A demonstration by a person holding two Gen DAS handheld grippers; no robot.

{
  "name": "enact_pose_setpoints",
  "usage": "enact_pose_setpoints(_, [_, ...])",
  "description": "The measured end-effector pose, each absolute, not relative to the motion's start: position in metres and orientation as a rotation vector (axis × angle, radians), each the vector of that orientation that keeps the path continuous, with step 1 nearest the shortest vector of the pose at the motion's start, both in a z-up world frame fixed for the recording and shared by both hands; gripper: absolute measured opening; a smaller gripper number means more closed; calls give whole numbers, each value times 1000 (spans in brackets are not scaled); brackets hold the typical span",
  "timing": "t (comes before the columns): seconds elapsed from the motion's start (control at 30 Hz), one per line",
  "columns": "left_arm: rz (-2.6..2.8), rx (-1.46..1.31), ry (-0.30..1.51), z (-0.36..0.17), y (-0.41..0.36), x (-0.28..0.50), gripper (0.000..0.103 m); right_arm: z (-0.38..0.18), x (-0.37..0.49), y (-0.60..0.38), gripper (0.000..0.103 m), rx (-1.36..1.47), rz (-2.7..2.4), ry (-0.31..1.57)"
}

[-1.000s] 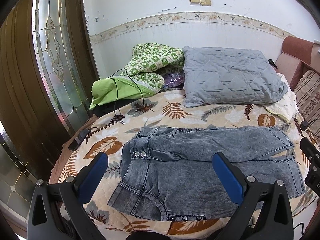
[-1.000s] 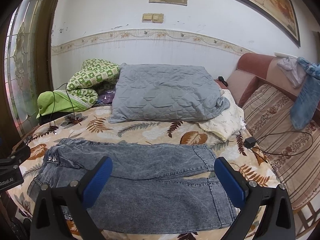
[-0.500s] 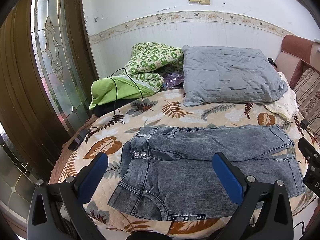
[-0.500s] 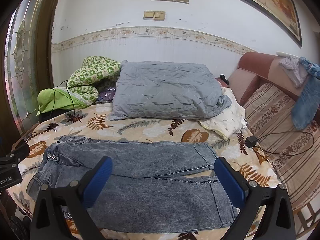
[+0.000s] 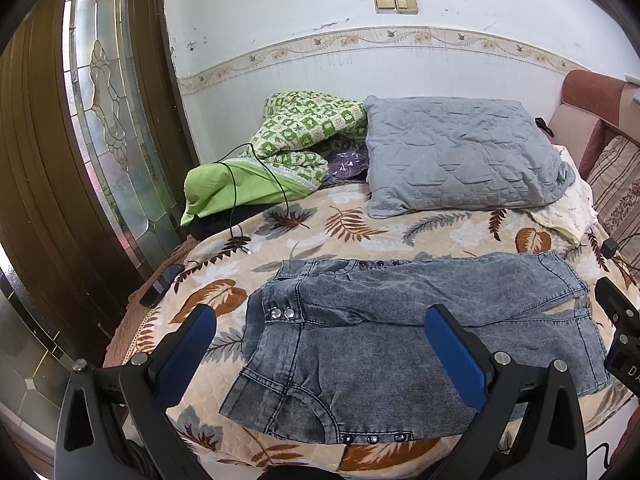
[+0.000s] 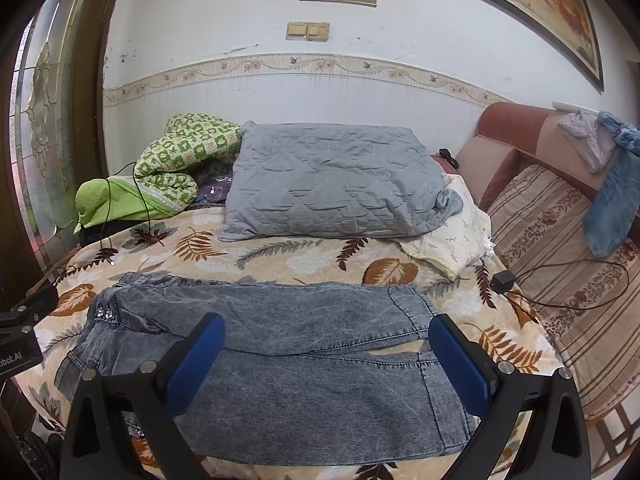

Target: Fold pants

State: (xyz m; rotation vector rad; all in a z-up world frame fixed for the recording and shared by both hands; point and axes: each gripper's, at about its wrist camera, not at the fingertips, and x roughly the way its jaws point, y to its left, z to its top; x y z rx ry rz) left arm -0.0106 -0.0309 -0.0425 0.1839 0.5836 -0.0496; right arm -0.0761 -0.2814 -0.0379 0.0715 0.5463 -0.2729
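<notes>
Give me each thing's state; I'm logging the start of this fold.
pants: spread flat on the bed, both legs side by side, unfolded
left claw: open, empty, above the waist end
right claw: open, empty, above the legs
grey pillow: lying flat
green quilt: crumpled

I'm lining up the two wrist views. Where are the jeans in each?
Left wrist: jeans lie lower centre, waist at left, between the open left gripper fingers.
Right wrist: jeans lie lower centre-left, behind the open right gripper.
Shared landmark: grey pillow.
</notes>
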Motion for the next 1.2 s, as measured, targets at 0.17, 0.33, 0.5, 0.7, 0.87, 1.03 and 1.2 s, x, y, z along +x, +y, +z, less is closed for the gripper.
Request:
enact_pose_setpoints(0.17, [-44,185,576,-41,-29,-10,103,-38,-75,-280,103,71,-271,548])
enact_pose_setpoints(0.33, [-42,185,585,-44,-27,-7,103,-38,-74,-277,103,69,-271,550])
enact_pose_setpoints(0.5, [-35,182,595,-48,-26,0,103,-41,-69,-275,103,69,-268,562])
enact_pose_setpoints(0.7, [-19,171,620,-56,-18,11,103,-47,-60,-277,103,65,-265,576])
enact_pose_setpoints(0.87, [-3,165,637,-64,-12,20,103,-54,-53,-280,103,65,-268,594])
enact_pose_setpoints(1.03, [-18,177,702,-81,-4,46,103,-63,-40,-288,103,54,-268,617])
enact_pose_setpoints(1.2, [-5,184,827,-107,15,100,103,-78,-17,-337,103,78,-293,653])
